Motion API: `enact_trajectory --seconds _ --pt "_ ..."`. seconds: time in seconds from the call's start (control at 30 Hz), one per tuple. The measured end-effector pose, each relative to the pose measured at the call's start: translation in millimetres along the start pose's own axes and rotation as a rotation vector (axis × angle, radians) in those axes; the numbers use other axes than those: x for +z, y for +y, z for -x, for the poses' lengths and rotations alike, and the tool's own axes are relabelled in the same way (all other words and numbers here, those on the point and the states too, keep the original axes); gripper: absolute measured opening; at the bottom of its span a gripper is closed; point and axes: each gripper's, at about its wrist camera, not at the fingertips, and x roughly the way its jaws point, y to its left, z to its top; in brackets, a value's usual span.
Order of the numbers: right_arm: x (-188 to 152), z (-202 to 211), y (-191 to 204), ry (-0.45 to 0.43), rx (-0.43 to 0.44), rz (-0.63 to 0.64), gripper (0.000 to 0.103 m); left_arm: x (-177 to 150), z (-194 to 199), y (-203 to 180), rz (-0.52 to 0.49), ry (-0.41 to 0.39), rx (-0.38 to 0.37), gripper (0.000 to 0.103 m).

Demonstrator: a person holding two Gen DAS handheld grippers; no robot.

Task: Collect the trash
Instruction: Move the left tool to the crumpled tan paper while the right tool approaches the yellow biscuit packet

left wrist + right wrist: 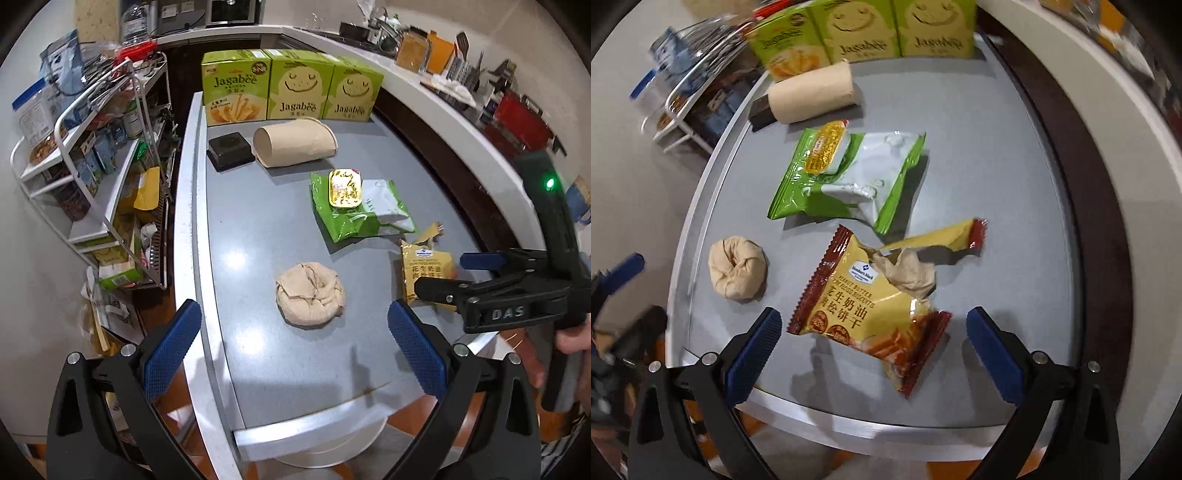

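Observation:
On the grey table (258, 229) lie a crumpled brown paper ball (311, 294), a green and white wrapper (356, 212) with a small gold tub (345, 187) on it, and a yellow biscuit packet (428, 275). My left gripper (295, 354) is open and empty just before the paper ball. My right gripper (873, 349) is open, its jaws straddling the biscuit packet (871, 314) without touching it. A crumpled brown scrap (910, 271) lies on that packet. The paper ball (738, 272) and green wrapper (846, 177) also show in the right wrist view.
A paper cup (295, 142) lies on its side beside a black tub (231, 150). Three green Jagabee boxes (291, 86) stand at the table's far end. A white wire rack (107, 158) full of goods stands left. A cluttered counter (461, 85) runs along the right.

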Motion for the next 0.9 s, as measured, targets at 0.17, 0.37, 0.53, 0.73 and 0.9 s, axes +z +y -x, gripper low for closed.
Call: enact_trajectory --seconds 0.17,0.37,0.53,0.73,0.9 --pt "-4.6 -8.3 -11.1 0.021 0.103 -0.154 0.098 4.8 -17.4 -2.5 -0.042 0.025 0.0 0.101" --pt "-5.0 -7.8 -5.0 0.0 0.066 -0.168 0.086 3.9 -27.2 -0.9 -0.088 0.053 0.012 0.088" --pt "-2.1 -11.7 1.6 -0.008 0.03 -0.185 0.085 3.1 -30.4 0.8 -0.095 0.067 0.003 0.088" --pt "6.7 -5.8 7.7 -0.025 -0.022 -0.232 0.085 9.0 -28.0 1.5 -0.109 0.044 0.001 0.088" --pt "9.9 -15.4 11.4 0.001 -0.041 -0.251 0.085 9.1 -32.0 -0.9 -0.129 0.05 -0.004 0.088"
